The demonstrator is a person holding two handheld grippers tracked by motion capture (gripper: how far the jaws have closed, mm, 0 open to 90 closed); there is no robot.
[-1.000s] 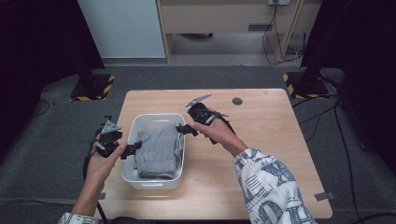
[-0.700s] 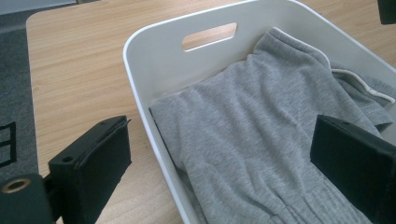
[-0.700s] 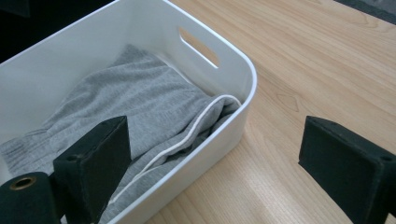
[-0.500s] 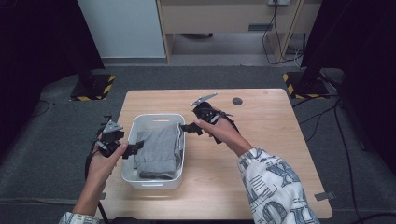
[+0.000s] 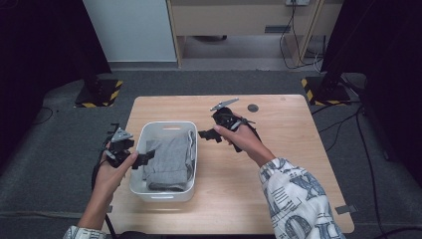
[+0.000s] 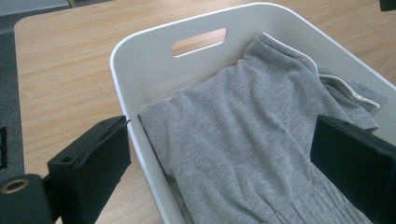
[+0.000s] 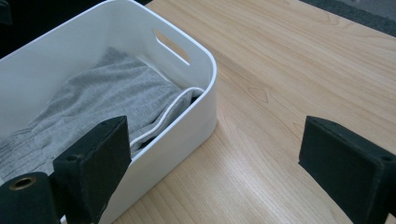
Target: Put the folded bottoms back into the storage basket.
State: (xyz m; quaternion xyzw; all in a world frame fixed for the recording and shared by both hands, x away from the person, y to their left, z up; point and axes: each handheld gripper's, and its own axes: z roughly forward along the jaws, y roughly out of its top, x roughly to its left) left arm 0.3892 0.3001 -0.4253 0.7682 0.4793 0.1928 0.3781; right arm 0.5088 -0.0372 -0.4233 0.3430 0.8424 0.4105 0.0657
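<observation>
A white plastic basket (image 5: pixel 148 131) stands on the left half of the wooden table and holds a folded grey garment (image 5: pixel 171 157). My left gripper (image 5: pixel 145 158) is open at the basket's left rim, one jaw outside the wall (image 6: pixel 140 140) and one over the grey garment (image 6: pixel 243 140). Held above the table to the right of the basket, my right gripper (image 5: pixel 205 135) is open with nothing between its jaws. The right gripper view has the basket (image 7: pixel 201 116) at its left, with the garment (image 7: pixel 102 98) inside.
A small dark round disc (image 5: pixel 253 107) lies near the table's far edge. The wooden table (image 5: pixel 293 144) is bare to the right of the basket. Grey carpet surrounds it, with black stands at the back corners.
My right gripper has drawn back to the right, from the basket's far right rim to above the bare table. The left gripper has barely moved.
</observation>
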